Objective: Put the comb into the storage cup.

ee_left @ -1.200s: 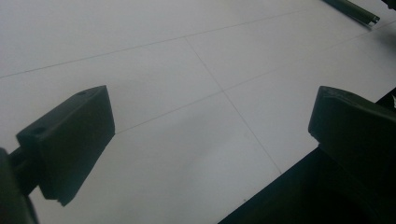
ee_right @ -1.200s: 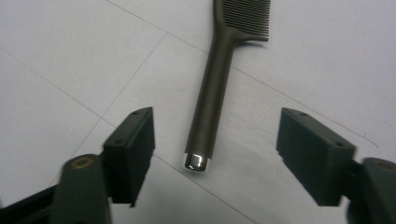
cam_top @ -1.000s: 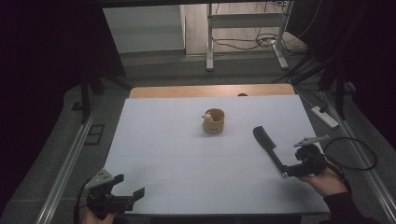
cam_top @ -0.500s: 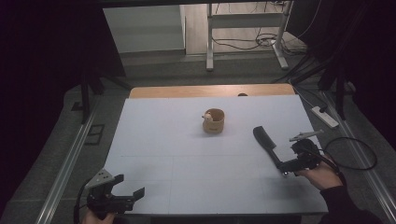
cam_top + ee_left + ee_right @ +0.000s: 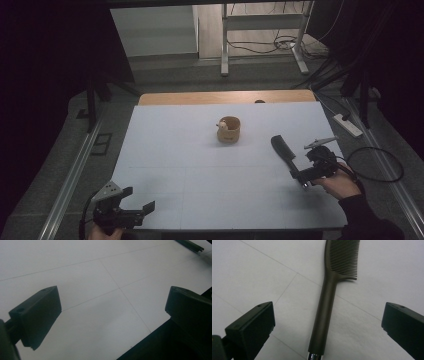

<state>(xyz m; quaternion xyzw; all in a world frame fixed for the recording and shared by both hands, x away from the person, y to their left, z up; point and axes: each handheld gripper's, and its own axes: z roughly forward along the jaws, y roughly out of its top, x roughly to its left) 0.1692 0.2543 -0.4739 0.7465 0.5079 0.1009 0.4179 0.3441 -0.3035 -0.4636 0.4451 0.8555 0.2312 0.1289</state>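
High view: a small wooden cup (image 5: 230, 129) stands alone mid-worktop (image 5: 165, 150), well apart from the comb (image 5: 284, 152) near the right edge. Right gripper (image 5: 300, 176) has just spread its fingers (image 5: 252, 327) wide; the comb's handle lies between them, untouched. Left gripper (image 5: 142, 210) hovers released at the near-left corner.

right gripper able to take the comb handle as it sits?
Probably yes. The right gripper is open, its fingers standing wide on either side of the comb handle, which lies flat on the table. Nothing sits between them.
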